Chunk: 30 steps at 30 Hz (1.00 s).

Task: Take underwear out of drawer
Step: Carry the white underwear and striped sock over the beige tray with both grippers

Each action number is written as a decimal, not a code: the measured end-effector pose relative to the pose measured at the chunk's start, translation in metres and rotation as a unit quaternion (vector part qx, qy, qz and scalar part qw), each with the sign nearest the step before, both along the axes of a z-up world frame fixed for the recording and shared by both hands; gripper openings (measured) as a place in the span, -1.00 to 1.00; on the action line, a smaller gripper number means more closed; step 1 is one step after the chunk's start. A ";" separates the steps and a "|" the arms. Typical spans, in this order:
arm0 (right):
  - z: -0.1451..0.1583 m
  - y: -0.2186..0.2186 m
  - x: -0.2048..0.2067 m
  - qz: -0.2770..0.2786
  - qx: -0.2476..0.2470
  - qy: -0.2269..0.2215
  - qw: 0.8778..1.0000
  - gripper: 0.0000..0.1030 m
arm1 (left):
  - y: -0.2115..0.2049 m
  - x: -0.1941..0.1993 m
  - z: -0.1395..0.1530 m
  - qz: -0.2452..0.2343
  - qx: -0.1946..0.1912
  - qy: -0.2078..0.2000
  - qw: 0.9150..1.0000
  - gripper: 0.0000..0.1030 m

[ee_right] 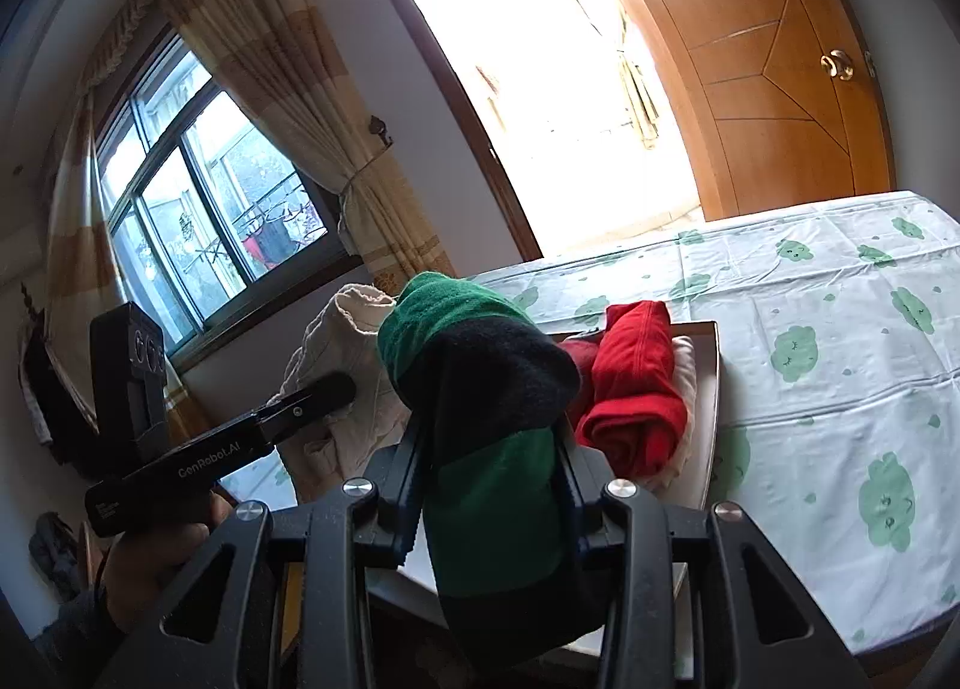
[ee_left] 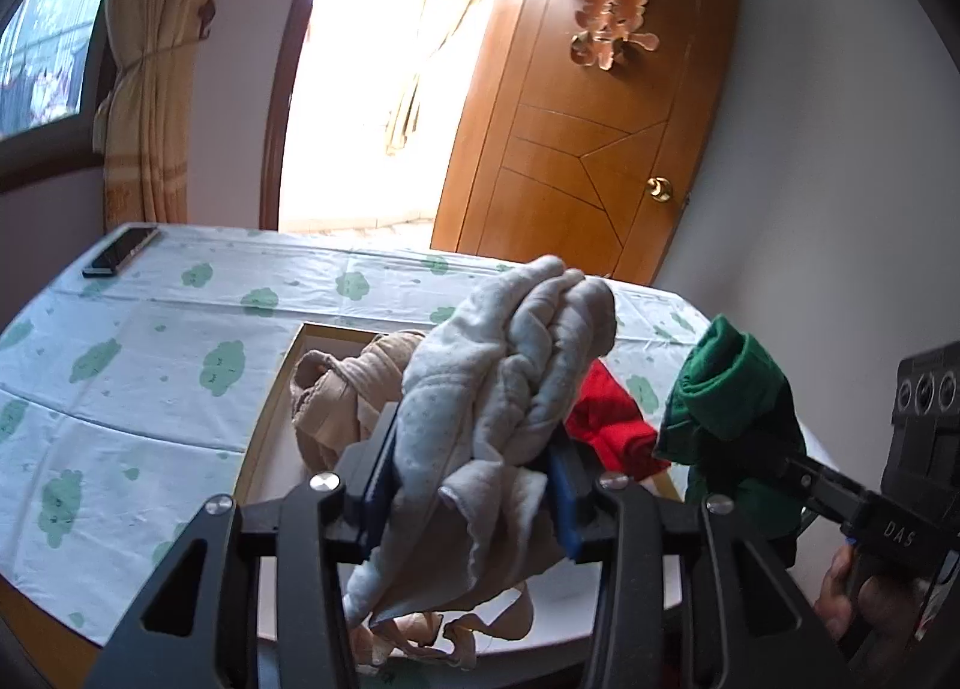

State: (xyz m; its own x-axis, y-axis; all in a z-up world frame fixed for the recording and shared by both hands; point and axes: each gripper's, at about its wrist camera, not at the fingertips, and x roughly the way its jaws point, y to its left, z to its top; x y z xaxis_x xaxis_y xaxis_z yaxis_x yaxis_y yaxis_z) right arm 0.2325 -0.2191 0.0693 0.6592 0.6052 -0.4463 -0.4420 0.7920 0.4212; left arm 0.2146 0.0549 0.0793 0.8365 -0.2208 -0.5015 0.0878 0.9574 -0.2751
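Observation:
My left gripper [ee_left: 474, 467] is shut on a bundle of pale grey dotted underwear [ee_left: 510, 365], held above the open drawer [ee_left: 270, 419]; the cloth hangs down between the fingers. Beige underwear [ee_left: 342, 389] and a rolled red piece [ee_left: 612, 425] lie in the drawer below. My right gripper [ee_right: 489, 449] is shut on green and black underwear [ee_right: 480, 365], lifted over the drawer's near end [ee_right: 714, 389]. The red roll [ee_right: 642, 389] lies to its right in the drawer. Each gripper shows in the other's view: the right gripper [ee_left: 774, 461] at the right, the left gripper [ee_right: 336, 389] at the left with its pale bundle [ee_right: 336, 341].
The drawer rests on a table under a white cloth with green cloud prints [ee_left: 150, 341]. A dark phone [ee_left: 120, 251] lies at its far left corner. Behind stand a wooden door [ee_left: 600, 137], a bright doorway, a tied curtain [ee_left: 144, 89] and a window [ee_right: 198, 221].

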 end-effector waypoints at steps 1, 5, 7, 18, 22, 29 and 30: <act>0.001 -0.001 0.007 -0.003 0.005 0.005 1.000 -0.21 | 0.001 0.004 0.000 0.002 -0.006 0.004 1.000 -0.18; 0.004 0.000 0.033 -0.012 0.022 0.024 0.999 -0.21 | 0.002 0.024 0.005 0.014 -0.016 0.007 1.000 -0.18; 0.004 0.003 0.043 -0.015 0.021 0.031 0.999 -0.21 | 0.001 0.033 0.008 0.015 -0.015 0.005 1.000 -0.18; 0.002 0.036 0.082 -0.053 -0.047 0.031 0.997 -0.21 | -0.009 0.084 0.003 0.037 -0.014 0.034 0.999 -0.18; -0.004 0.043 0.095 -0.065 -0.055 0.039 0.996 -0.21 | -0.013 0.102 -0.005 0.047 -0.011 0.047 0.998 -0.18; -0.022 0.045 0.105 -0.070 -0.078 0.029 0.994 -0.12 | -0.017 0.117 -0.022 0.045 -0.001 0.064 0.997 0.00; -0.025 0.044 0.107 -0.064 -0.077 0.032 0.994 0.04 | -0.018 0.116 -0.022 0.045 0.000 0.062 0.997 0.03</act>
State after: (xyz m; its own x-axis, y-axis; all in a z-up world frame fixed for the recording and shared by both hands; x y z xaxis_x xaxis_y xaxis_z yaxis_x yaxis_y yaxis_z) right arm 0.3398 -0.1749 0.0440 0.6942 0.4388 -0.5706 -0.3089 0.8976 0.3145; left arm 0.3309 0.0371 0.0570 0.7841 -0.1473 -0.6029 -0.0335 0.9599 -0.2782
